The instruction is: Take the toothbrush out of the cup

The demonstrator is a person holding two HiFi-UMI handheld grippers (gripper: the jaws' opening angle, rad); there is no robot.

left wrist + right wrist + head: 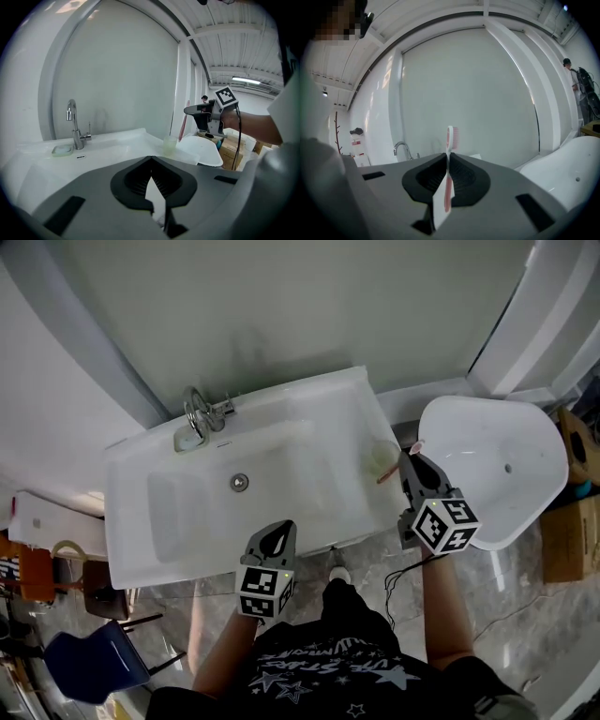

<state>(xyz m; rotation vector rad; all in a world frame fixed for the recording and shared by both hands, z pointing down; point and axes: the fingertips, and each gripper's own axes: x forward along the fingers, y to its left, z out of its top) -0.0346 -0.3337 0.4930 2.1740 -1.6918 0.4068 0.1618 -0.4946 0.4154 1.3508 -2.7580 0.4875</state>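
Note:
My right gripper [410,457] is shut on a pink and white toothbrush [386,474] over the right end of the white sink [131,521]. In the right gripper view the toothbrush [450,137] stands upright between the pads, bristle head up, at the gripper [449,157]. A pale translucent cup [169,145] stands on the sink's right rim, also seen as the cup [379,456] in the head view. The toothbrush [183,123] hangs beside and above it, under the right gripper [191,110]. My left gripper [279,527] hovers at the sink's front edge, jaws shut and empty [151,161].
A chrome faucet [197,413] and a soap dish [62,150] sit at the sink's back left. A large white tub [497,465] lies right of the sink, with cardboard boxes [572,521] beyond. A blue chair [94,662] stands at the lower left.

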